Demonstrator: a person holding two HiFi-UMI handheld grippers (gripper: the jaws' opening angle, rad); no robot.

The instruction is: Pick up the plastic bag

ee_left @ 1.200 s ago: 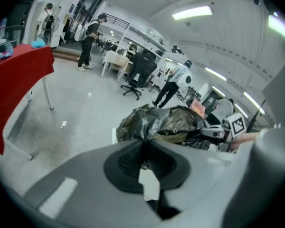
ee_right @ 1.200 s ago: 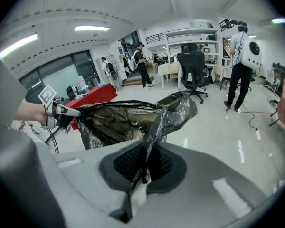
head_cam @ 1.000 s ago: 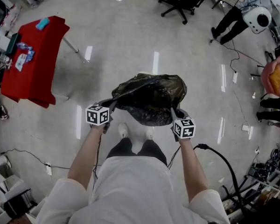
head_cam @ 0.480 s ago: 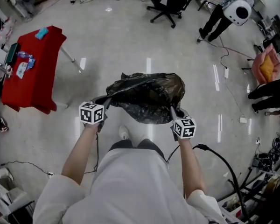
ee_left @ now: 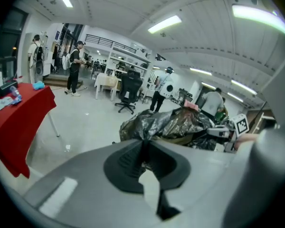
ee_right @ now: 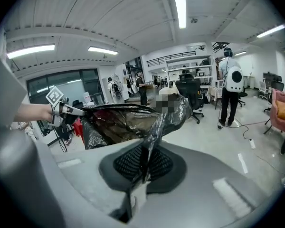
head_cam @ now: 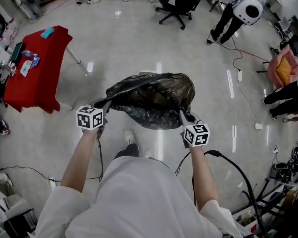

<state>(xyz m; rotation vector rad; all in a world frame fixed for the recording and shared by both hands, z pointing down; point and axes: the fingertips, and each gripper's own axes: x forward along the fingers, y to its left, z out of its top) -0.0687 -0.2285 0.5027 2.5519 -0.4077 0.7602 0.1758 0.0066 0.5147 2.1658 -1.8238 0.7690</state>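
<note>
Left gripper (head_cam: 105,106) at the bag's (head_cam: 151,99) nine o'clock and right gripper (head_cam: 182,114) at three clamp its rim, probably to share its weight aloft.

Glossy pale floor (head_cam: 129,48) — red-draped table (head_cam: 37,76), black office chair (head_cam: 176,6).

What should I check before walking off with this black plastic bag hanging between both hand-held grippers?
1. Grip of the left hand-held gripper on the plastic bag rim: ok, jaws shut on it.
2. Grip of the right hand-held gripper on the rim: ok, shut on it.
3. Bag lifted off the floor: ok.
4. Contents secure inside: cannot tell.
5. The cable on the right clear of the feet: cannot tell.
</note>
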